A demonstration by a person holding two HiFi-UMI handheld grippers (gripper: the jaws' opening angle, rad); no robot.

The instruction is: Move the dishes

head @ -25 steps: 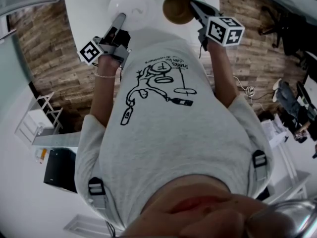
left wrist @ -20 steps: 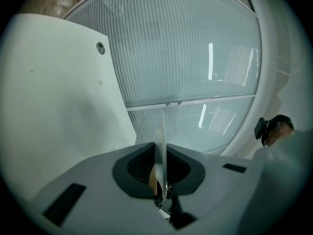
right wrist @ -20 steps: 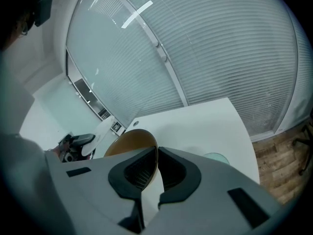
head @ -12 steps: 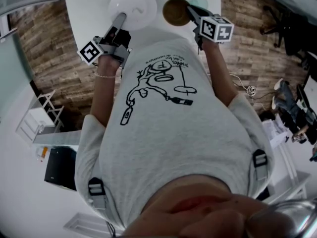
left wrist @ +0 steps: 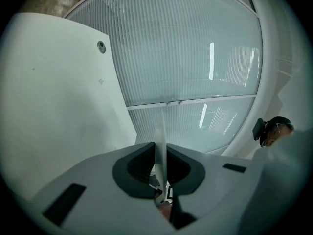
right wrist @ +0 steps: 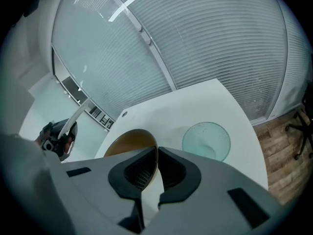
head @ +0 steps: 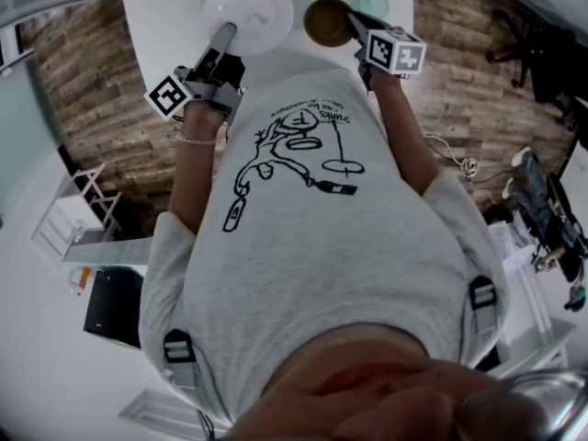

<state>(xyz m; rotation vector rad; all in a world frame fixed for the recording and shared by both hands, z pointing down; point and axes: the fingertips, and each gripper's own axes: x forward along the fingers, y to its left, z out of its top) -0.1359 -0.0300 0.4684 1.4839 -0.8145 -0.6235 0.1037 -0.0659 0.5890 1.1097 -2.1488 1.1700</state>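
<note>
Clamping white plate (head: 250, 3) (brown plate (head: 323, 21) too).

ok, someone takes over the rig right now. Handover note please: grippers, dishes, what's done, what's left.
Left gripper: shut on the rim of the round white plate, held flat above the white table.
Right gripper: shut on the rim of the round brown dish, angled down toward the table. I cannot tell whether the dish touches the top.
Round pale-green glass dish: lying free on the table just beyond the brown one.
Done: both dishes are gripped.
Left: set both down and release. The glass dish probably still needs moving.
</note>
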